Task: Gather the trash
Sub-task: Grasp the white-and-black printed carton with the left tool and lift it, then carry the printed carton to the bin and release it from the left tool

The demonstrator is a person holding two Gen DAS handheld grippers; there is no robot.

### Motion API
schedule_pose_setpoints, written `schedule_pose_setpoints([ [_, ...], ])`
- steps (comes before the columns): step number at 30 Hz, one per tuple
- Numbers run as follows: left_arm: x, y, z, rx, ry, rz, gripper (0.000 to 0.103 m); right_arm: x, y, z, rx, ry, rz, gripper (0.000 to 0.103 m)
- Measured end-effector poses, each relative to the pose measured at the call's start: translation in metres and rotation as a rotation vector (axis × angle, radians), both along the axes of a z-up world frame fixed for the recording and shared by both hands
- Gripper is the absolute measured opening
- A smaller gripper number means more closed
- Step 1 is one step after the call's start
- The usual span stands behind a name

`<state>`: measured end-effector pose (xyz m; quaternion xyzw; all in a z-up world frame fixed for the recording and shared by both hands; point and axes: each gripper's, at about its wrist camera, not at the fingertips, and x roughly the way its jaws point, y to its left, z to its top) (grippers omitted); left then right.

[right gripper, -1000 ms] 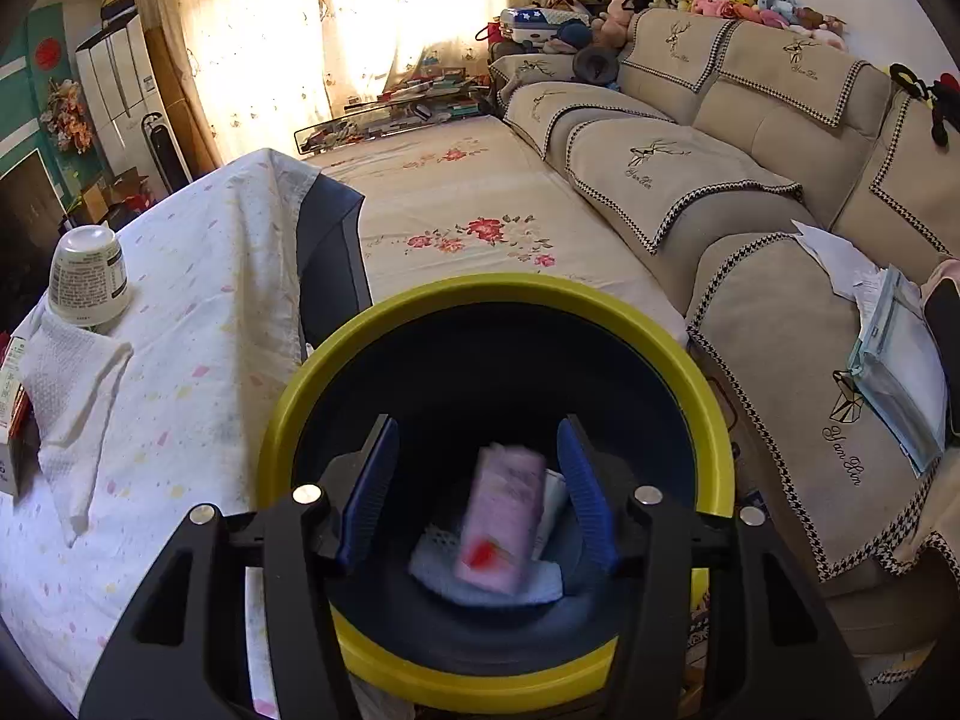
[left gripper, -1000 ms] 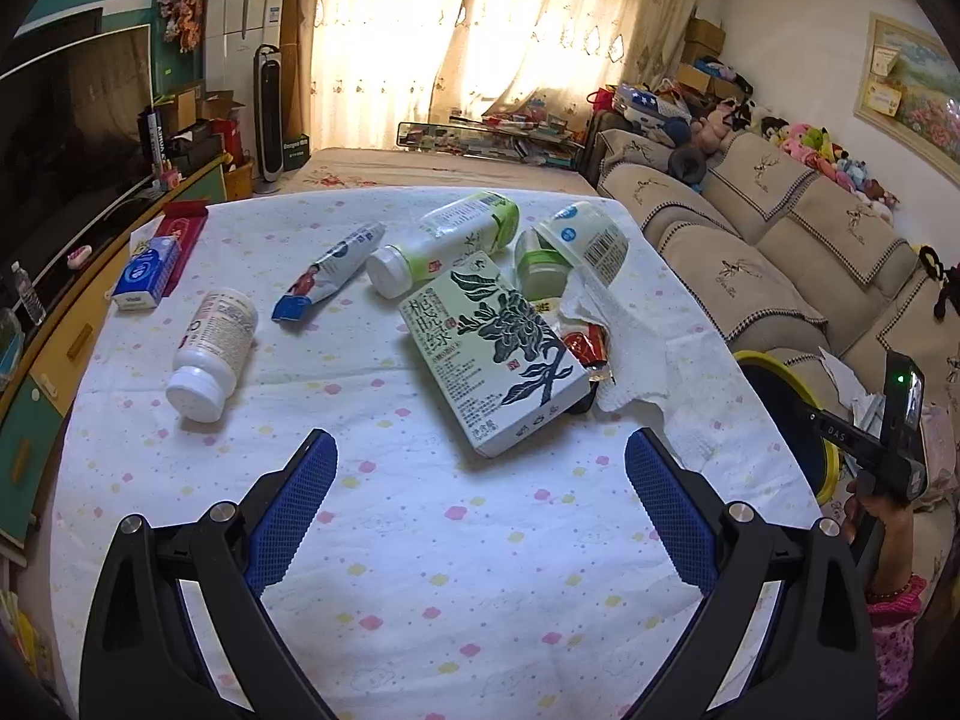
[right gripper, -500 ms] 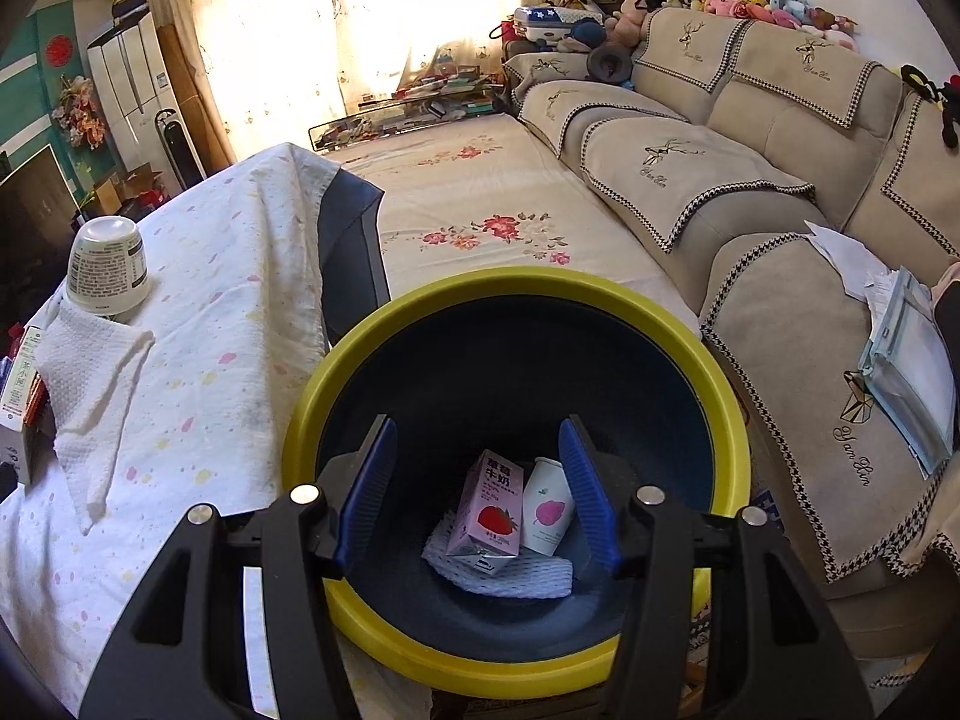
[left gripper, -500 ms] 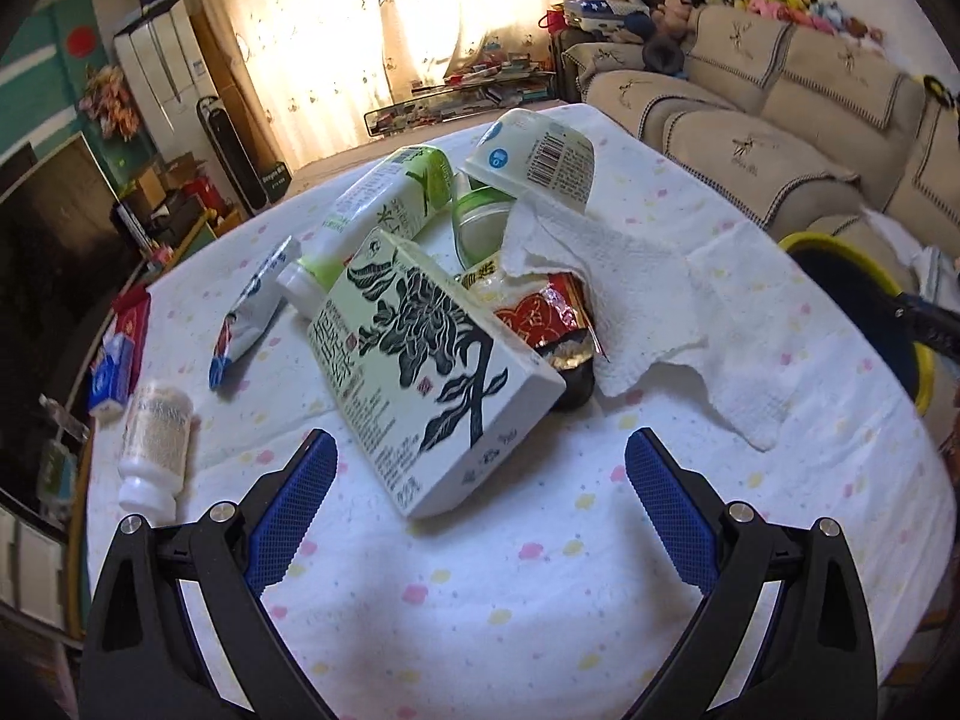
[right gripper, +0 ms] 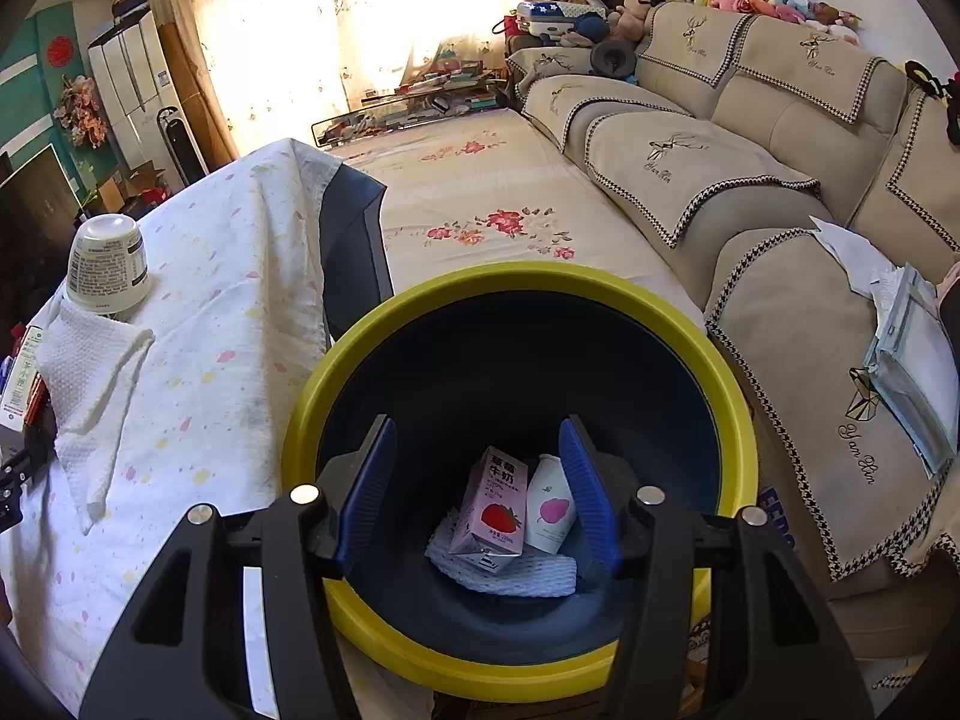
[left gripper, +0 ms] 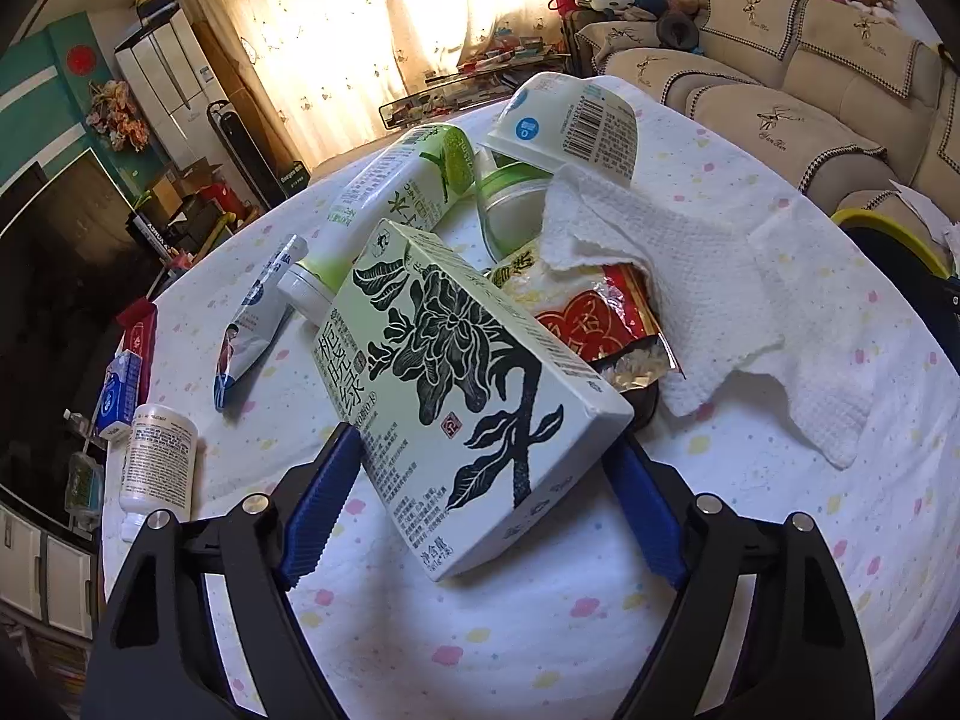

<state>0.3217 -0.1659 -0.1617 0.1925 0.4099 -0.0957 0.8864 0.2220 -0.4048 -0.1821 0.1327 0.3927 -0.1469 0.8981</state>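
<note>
Two tools divide the work: the left tool point(left gripper: 480, 510), its ribbed blue pads spread wide, straddles the near end of a green tea carton point(left gripper: 462, 384) lying tilted on the cloth-covered worktop point(left gripper: 600, 630), while the right tool point(right gripper: 477, 492), also spread and empty, hangs over the yellow-rimmed bin point(right gripper: 516, 282) beside the worktop. The pads flank the carton without clearly pressing it. A sound grasp would likely mean squeezing squarely across the flat printed sides, since the stiff, smooth card may slip or pivot at a corner. Behind the carton lie a crinkled red foil wrapper point(left gripper: 600, 318), a soft quilted paper towel point(left gripper: 690, 282), a rounded green bottle point(left gripper: 390, 198) and an overturned cup point(left gripper: 570, 120). A pink milk carton point(right gripper: 492, 510) sits in the bin.
</note>
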Motion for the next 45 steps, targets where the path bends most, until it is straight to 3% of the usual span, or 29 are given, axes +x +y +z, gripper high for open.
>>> schedule_pose_setpoints([
  [9,0.004,0.007,0.002,-0.014,0.003,0.005,0.075,0.002,0.005,0.002,0.0,-0.003,0.02,0.054],
  [20,-0.008,0.028,0.026,-0.092,-0.041,0.067,0.041,-0.003,0.008,0.009,0.002,-0.019,0.029,0.054],
  [23,-0.011,0.039,0.034,-0.129,-0.044,0.079,0.037,-0.004,0.008,0.01,0.005,-0.022,0.031,0.054],
  [33,-0.04,0.055,0.072,-0.213,-0.096,0.063,0.032,-0.008,0.005,0.012,0.017,-0.029,0.034,0.054],
  [45,-0.081,0.027,0.119,-0.243,-0.141,-0.054,0.031,-0.015,0.0,0.009,0.039,-0.03,0.03,0.054],
])
